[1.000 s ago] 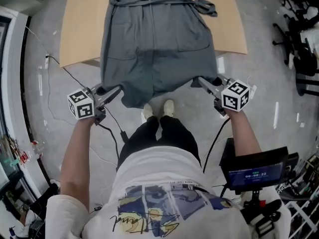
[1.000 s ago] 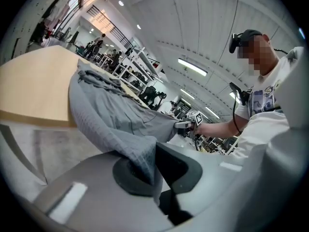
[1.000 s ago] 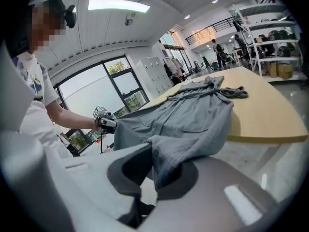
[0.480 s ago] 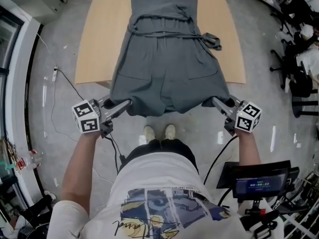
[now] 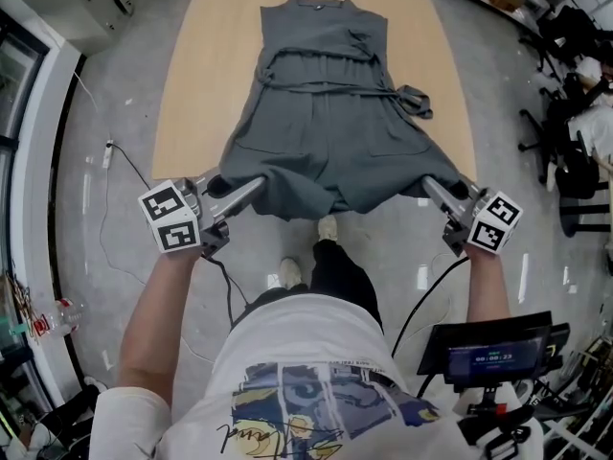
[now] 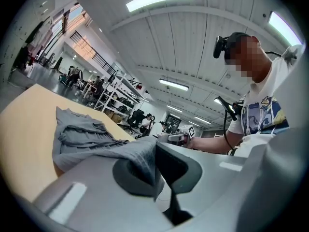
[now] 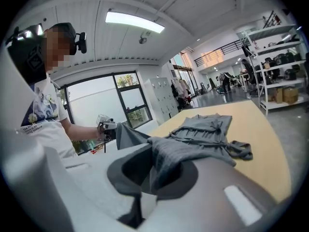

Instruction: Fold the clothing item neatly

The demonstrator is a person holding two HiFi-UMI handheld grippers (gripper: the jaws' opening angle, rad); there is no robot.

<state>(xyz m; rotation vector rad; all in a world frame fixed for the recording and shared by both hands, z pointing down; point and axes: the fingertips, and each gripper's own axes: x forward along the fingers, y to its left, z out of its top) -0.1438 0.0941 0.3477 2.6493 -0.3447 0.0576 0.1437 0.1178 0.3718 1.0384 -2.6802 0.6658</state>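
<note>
Hem corners of the grey belted romper [image 5: 326, 132] are clamped in fully closed tongs, left tongs [image 5: 251, 188] at 8 o'clock, right tongs [image 5: 431, 186] at 4, its body flat on the desk [image 5: 201, 75] toward 12. Carry one side faster and the fold skews; a thin pinch could slip.

Head view: the bench [image 5: 196, 84] runs off the top edge, and the grey garment [image 5: 321, 132] covers most of its near edge. The hem corners vanish between the closed fingers [image 6: 87, 202] of the left gripper [image 5: 257, 184] and the right gripper [image 5: 429, 186]. Distant people [image 6: 145, 122] in the left gripper view are too small to tell apart.
</note>
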